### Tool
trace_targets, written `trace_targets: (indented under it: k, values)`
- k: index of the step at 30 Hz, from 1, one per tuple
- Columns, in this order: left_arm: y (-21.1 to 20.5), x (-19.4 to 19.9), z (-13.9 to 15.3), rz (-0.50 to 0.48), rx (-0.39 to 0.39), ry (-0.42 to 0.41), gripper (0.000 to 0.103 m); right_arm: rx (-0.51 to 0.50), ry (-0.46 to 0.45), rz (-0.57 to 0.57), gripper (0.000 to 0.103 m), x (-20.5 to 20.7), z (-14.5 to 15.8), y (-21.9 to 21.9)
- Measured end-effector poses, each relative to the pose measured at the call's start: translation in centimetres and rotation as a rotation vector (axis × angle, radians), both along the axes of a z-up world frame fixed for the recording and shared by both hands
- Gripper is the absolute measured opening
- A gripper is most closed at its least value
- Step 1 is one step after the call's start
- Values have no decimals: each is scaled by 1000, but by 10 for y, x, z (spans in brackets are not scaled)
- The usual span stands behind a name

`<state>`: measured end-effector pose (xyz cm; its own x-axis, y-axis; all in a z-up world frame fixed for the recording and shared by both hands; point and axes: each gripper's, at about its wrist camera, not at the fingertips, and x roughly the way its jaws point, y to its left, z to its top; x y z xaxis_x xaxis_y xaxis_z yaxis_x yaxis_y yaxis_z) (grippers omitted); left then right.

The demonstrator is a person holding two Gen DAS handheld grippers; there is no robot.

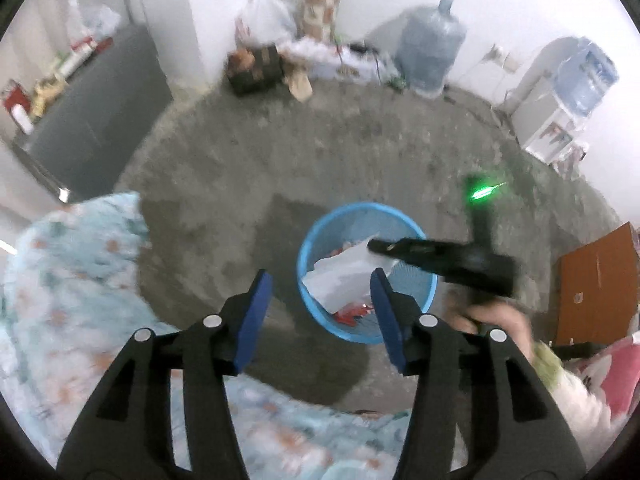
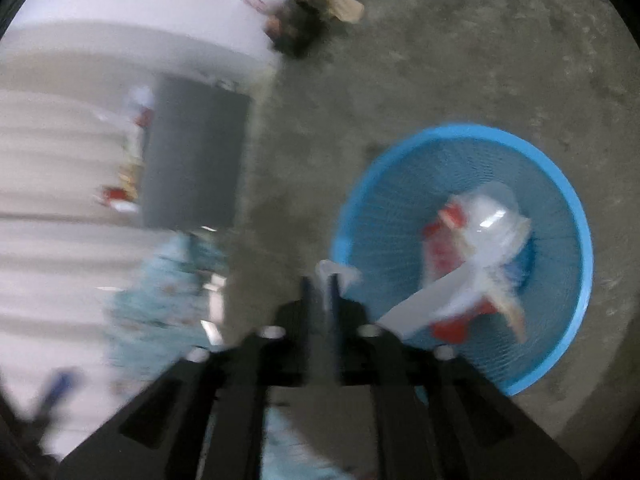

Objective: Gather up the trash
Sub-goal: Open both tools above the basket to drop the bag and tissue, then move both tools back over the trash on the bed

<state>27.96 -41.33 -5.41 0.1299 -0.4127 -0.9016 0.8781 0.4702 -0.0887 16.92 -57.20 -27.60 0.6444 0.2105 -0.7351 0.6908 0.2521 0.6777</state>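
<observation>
A blue mesh basket [image 1: 424,300] stands on the concrete floor and holds white paper [image 1: 340,276] and red wrappers [image 1: 352,314]. My left gripper [image 1: 320,316] hangs above the basket's near side, open, with nothing between its blue pads. My right gripper [image 1: 374,246] reaches in from the right over the basket, its tip against the white paper. In the blurred right wrist view the right gripper [image 2: 320,284] has its jaws narrowly apart, with a white scrap [image 2: 340,270] at the tips by the basket [image 2: 580,220] rim. White plastic and red wrappers [image 2: 444,248] lie inside.
A floral blanket [image 1: 72,300] covers the near left. A grey cabinet [image 1: 96,120] stands at the left wall. Bags and boxes [image 1: 256,64], a water jug [image 1: 432,48] and a dispenser [image 1: 560,112] line the far wall. A brown board [image 1: 592,284] is at right.
</observation>
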Motion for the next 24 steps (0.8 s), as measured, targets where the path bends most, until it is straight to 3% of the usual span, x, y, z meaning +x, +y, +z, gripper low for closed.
trace_targets:
  k: [1, 2, 5, 10, 19, 24]
  values:
    - [12, 0, 12, 6, -12, -12, 54, 2, 43, 10, 50, 2, -11, 0]
    - [29, 0, 27, 15, -29, -27, 55, 3, 86, 7, 57, 1, -22, 0]
    - [72, -3, 56, 41, -61, -59, 60, -16, 185, -15, 58, -10, -37, -1]
    - [144, -10, 90, 101, -106, -79, 64, -57, 157, -49, 64, -36, -20, 2]
    - [278, -45, 126, 294, -237, -84, 73, -230, 73, -3, 65, -79, 66, 29]
    - [343, -68, 144, 399, -312, -143, 78, -362, -25, 62, 79, -109, 140, 80]
